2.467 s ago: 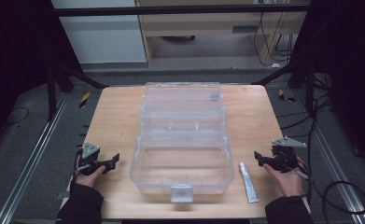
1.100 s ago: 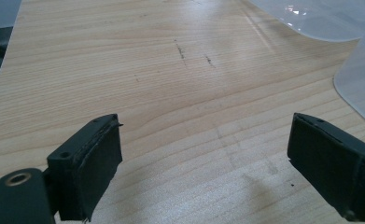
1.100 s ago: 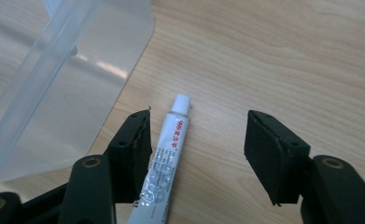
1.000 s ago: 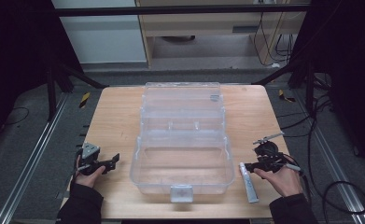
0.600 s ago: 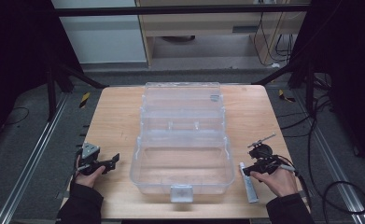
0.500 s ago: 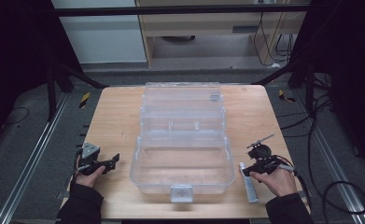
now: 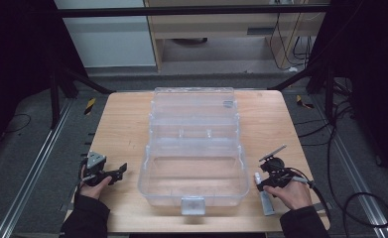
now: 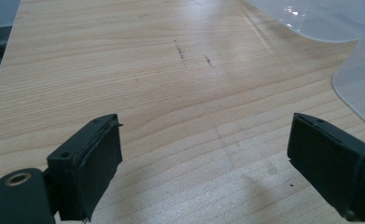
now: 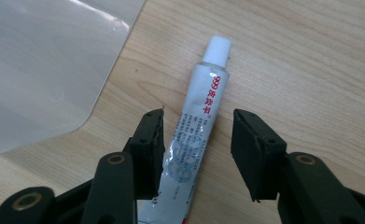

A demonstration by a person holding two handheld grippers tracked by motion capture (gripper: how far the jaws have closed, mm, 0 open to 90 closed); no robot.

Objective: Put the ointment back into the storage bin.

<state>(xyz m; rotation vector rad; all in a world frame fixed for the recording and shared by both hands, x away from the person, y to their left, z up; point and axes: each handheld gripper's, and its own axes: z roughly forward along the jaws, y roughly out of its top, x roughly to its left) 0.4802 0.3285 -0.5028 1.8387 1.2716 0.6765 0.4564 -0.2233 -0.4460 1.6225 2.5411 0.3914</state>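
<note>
Wooden table (image 7: 122, 124) is seen carrying a large clear plastic case (image 7: 194, 148), which is laid open at the middle with its lid spread toward the far edge and a latch at its near wall. At the near left of the case the left gripper (image 7: 113, 174) is held by a hand (image 7: 93, 184) low over bare wood, well apart from the case; its jaws are spread wide with nothing between them. Just beside the near right corner of the case the right gripper (image 9: 198, 150) is lowered around a small white tube (image 9: 196, 135) with red print, lying flat on the table, cap pointing away. The jaws are set partly apart on either side of the tube, with the left pad about touching it and a gap at the right.
</note>
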